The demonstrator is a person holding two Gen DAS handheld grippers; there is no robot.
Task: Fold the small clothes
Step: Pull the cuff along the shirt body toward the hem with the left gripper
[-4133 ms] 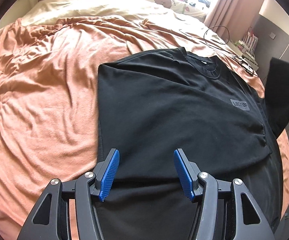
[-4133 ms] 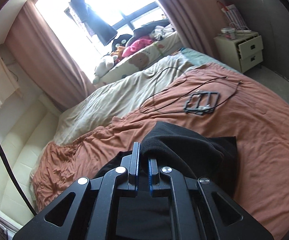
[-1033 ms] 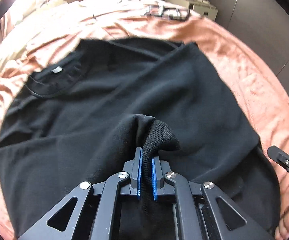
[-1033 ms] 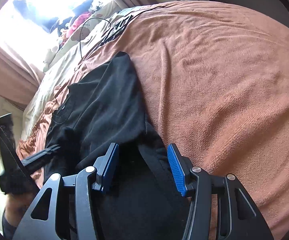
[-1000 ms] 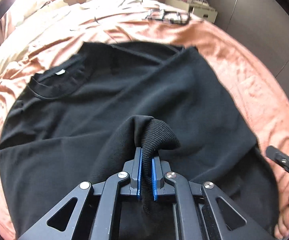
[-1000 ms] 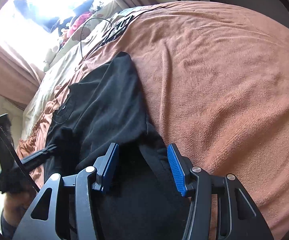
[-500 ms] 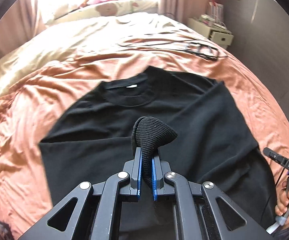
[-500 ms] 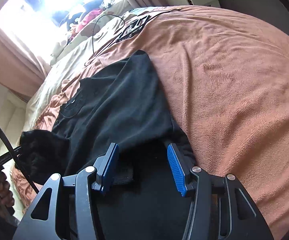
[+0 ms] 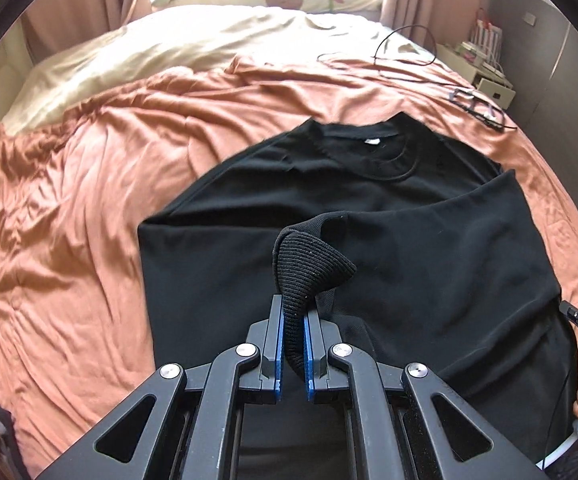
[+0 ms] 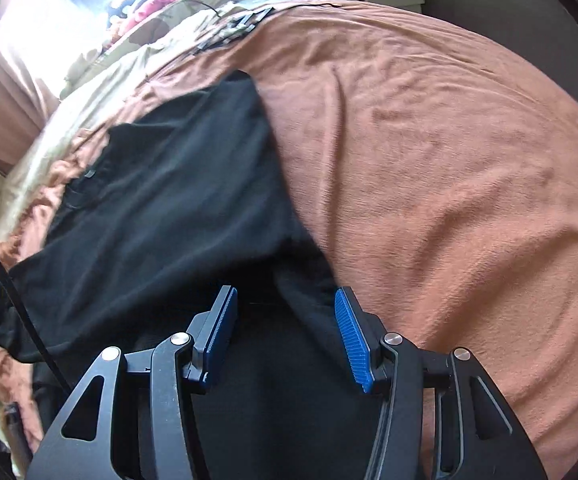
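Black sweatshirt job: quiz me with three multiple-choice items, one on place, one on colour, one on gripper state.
1. Where does the black sweatshirt lie?
A. on the orange blanket
B. on the nightstand
C. on the floor

2. What colour are the gripper pads?
A. red
B. blue
C. green

3. What is the left gripper doing?
A. open, empty
B. shut on the ribbed cuff
C. out of view

Answers:
1 A, orange blanket surrounds it.
2 B, blue pads show.
3 B, the ribbed cuff is pinched; the right gripper is open.

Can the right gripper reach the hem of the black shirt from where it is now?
Probably yes. The right gripper is open and sits just above the shirt; black cloth lies between its fingers and nothing blocks it.
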